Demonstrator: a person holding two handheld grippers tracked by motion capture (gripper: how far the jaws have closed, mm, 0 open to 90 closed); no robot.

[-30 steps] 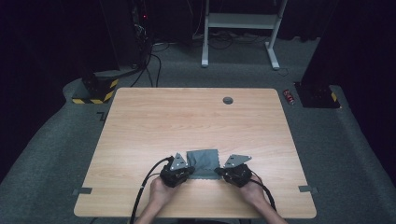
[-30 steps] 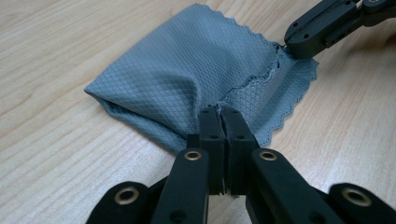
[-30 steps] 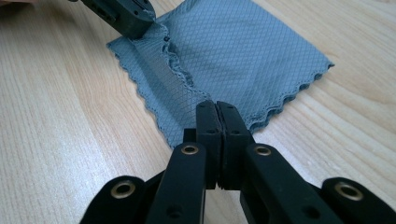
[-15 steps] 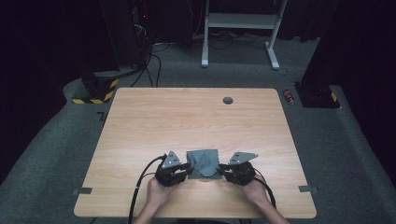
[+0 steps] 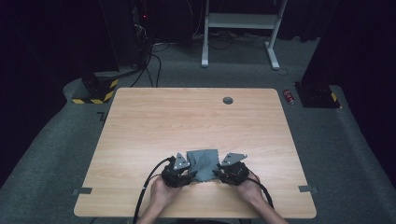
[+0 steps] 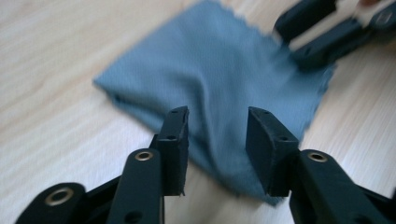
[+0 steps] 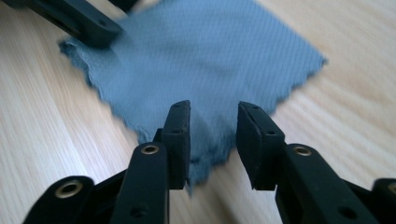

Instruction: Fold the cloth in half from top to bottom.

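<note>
cloth: grey-blue square [image 5: 203, 163] lying flat on the bench [image 5: 187, 121], near my edge, between both hands; one soft ridge runs through its middle.
left gripper [image 6: 217, 128]: jaws have just been opening, now part-way apart; the cloth's near corner lies under the gap, pads not pressing it.
right gripper [image 7: 214, 123]: same, jaws have just been opening, standing apart over the other near corner, nothing pinched.
change: compared with a second ago I see both grips released; the cloth barely shifted in the high view.
read: I'd call the fold or lay-down done, cloth released.
next: probably lift both grippers clear without snagging the edge.
</note>
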